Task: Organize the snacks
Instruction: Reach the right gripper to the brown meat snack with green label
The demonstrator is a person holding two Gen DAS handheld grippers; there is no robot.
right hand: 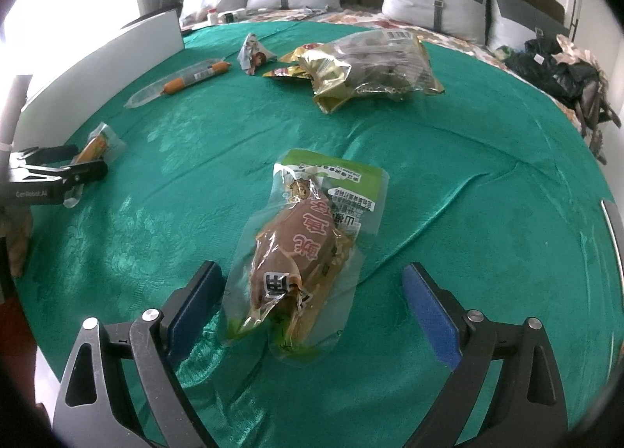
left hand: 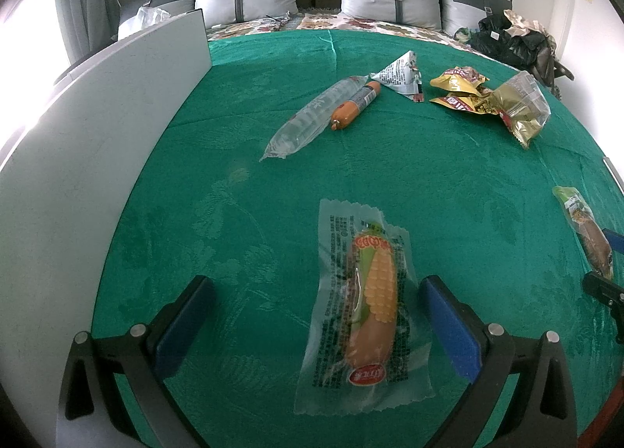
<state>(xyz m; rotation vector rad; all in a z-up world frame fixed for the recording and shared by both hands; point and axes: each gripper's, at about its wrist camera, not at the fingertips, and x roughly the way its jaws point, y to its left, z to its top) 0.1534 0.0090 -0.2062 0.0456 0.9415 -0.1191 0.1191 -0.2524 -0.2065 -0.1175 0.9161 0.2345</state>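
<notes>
Triangular packet's (right hand: pixel 253 54) cartoon face, right view only

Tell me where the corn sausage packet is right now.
In the left wrist view, the corn sausage packet lies on the green cloth, between the open left gripper fingers.

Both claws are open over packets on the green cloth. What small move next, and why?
Probably close the left claw on the clear-wrapped corn sausage packet: it already lies between the open blue fingers. The right claw likewise straddles the brown vacuum-packed meat snack.
</notes>
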